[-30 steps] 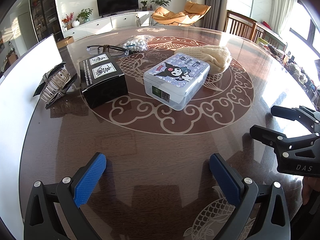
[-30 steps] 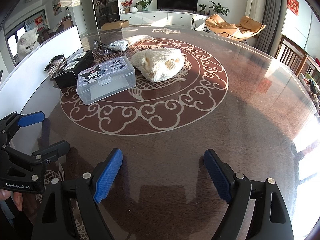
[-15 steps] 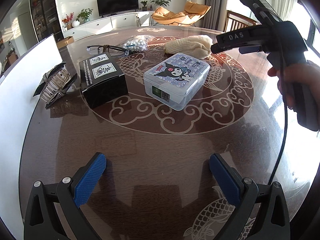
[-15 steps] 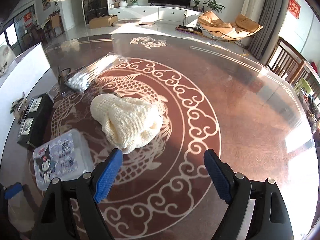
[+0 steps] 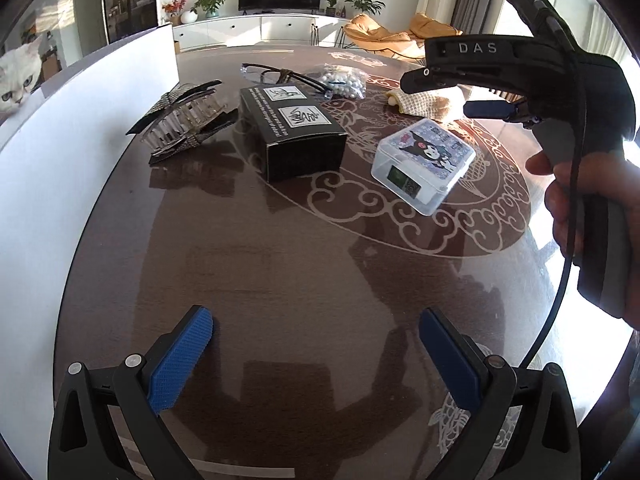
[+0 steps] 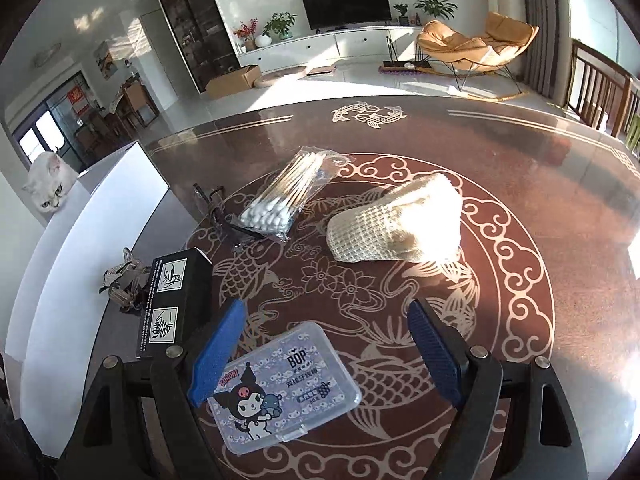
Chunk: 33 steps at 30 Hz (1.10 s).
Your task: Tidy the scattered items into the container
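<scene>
Sunlit living-room furniture, a television and a tan lounge chair stand beyond the round dark brown desk with its pale fish and cloud inlay. Lying flat on that inlay is the clear rectangular plastic box with a cartoon lid, its lid on; in the right wrist view its long axis runs from lower left to upper right, the printed figure at the lower-left end. Just left of it sits the black cardboard box with two white labels, long axis pointing away from the camera. Farther off lie the cream knitted cloth, the clear bag of cotton swabs aimed diagonally toward the far right, dark-framed glasses and a clear-toothed hair clip. The right claw hovers tilted down over the cartoon-lidded box, jaws spread wide and holding nothing, gripped by the person's hand. The left claw hangs low over bare desk nearer the edge, likewise spread and unloaded. A white cat peers over the white board.
</scene>
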{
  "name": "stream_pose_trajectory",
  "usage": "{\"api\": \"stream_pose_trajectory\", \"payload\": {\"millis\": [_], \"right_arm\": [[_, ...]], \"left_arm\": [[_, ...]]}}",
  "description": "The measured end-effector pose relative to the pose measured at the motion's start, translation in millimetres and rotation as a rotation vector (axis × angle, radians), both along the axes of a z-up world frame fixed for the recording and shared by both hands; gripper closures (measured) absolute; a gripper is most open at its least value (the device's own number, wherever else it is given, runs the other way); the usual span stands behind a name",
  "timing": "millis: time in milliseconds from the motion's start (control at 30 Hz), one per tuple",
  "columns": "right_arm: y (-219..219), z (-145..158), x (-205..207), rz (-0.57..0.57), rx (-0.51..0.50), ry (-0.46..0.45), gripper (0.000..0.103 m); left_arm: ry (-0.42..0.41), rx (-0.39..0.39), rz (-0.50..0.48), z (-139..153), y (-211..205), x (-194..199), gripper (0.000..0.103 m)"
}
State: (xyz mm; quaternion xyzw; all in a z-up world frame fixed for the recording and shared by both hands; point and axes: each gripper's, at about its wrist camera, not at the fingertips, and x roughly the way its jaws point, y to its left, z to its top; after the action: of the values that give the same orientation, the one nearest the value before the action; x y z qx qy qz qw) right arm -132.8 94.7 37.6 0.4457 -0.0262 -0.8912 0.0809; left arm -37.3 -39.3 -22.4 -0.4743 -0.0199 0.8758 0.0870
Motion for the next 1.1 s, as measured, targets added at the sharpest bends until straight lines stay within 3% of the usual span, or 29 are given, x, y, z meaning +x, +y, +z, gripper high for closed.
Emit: {"api": "stream_pose_trajectory", "payload": {"millis": [133, 267, 433, 567, 733, 833, 967, 1000, 1100], "right_arm": [[-45, -1, -5, 0.106, 0.158, 0.051, 0.019], [-74, 1, -30, 0.158, 0.299, 0.069, 0.019], [-109, 14, -57, 0.269, 0.278, 0.092, 0.019], [-144, 5, -74, 0.329, 0.366, 0.065, 0.019], [-152, -20, -87, 0.331, 0.448, 0.019, 0.019], [-142, -18, -75, 0.360, 0.389, -0.022, 0.019], [-128, -23, -39, 0.448, 0.225, -0.196, 0.020], [-125, -22, -27, 0.455, 0.216, -0.201, 0.021], [-99, 9, -1, 0.416, 0.084, -0.048, 0.020]], "left_arm": [[0.009, 0.037, 0.020, 0, -8, -2, 0.000], [0.009, 0.001, 0.012, -1, -4, 0, 0.000], [0.009, -0.023, 0.012, -1, -4, -1, 0.000], [0.012, -0.051, 0.009, -3, -1, -2, 0.000], [0.014, -0.090, -0.003, -4, 3, -1, 0.000], [0.011, -0.101, -0.004, -6, 3, -3, 0.000], [0.012, -0.104, -0.006, -6, 3, -1, 0.000], [0.011, -0.098, -0.015, -6, 4, 0, 0.000], [0.010, -0.025, -0.032, -3, 2, 5, 0.000]]}}
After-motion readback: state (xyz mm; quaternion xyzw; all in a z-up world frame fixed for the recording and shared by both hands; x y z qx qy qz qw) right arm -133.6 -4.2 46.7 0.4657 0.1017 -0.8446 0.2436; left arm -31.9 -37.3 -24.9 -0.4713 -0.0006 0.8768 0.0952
